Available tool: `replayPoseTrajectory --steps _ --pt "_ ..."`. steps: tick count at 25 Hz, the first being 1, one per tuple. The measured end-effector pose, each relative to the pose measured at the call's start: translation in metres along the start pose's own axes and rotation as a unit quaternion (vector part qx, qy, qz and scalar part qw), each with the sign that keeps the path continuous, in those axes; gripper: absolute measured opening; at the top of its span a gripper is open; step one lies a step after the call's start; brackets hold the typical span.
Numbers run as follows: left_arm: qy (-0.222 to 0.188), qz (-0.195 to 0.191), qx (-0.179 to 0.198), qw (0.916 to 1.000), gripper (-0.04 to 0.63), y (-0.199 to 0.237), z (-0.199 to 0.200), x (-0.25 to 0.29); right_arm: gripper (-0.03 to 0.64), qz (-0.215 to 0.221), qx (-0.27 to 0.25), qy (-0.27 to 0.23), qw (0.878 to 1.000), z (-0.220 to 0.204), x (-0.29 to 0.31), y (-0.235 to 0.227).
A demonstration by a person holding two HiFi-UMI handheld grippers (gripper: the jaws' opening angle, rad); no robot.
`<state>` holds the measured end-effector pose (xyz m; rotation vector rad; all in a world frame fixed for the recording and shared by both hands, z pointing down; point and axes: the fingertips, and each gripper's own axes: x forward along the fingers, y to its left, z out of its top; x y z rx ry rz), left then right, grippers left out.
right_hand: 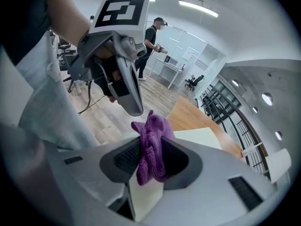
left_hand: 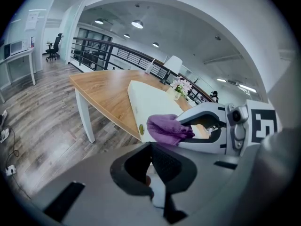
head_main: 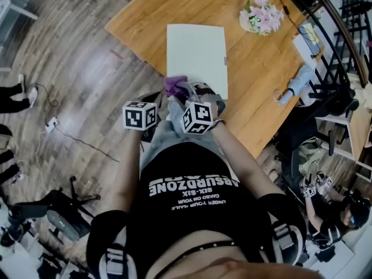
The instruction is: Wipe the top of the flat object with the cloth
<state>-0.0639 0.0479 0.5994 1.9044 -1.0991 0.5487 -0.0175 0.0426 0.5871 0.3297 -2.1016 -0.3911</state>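
1. Work from the near edge of the wooden table (head_main: 145, 16); no call to reach toward its far side.
2. Treat the white flat object (head_main: 196, 51) as the target: lying flat on the table, long side running away from the body, near end reaching the table's edge. Judging the wipe not yet begun, plan long straight passes from near end to far end, overlapping each lane. Press lightly, so as not to shove the board along the wood.
3. Lead with the right gripper (right_hand: 151, 163), clamped on the cloth and poised at the board's near left corner. Cannot tell whether touching the board yet. Tilt down so that fabric, not bare jaw tips, meets the surface.
4. Keep the left gripper (left_hand: 151, 166) clear of the wiping path: jaws drawn together with nothing between them, held just beside the right one, short of the table's edge. Perhaps useful for steadying the board's near end if sliding starts.
5. Leave the flower pot (head_main: 261, 15) alone: well apart from the board, toward the far right.
6. Mind the purple cloth (right_hand: 151, 147): bunched into a wad, pinched between the right jaws, a tuft poking past the tips. Probably best to flatten that tuft against the board for wider contact.
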Motion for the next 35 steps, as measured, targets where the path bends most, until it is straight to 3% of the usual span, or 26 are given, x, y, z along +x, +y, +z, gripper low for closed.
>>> replayPoseTrajectory --steps 25,35 --pt "-0.008 -0.001 -0.001 1.0000 0.015 -0.011 -0.025 -0.011 0.129 -0.022 0.059 -0.025 0.998 -0.004 -0.009 0.027" --pt "-0.005 -0.003 0.000 1.0000 0.015 -0.015 -0.027 -0.009 0.129 -0.027 0.058 -0.025 0.998 -0.005 -0.007 0.029"
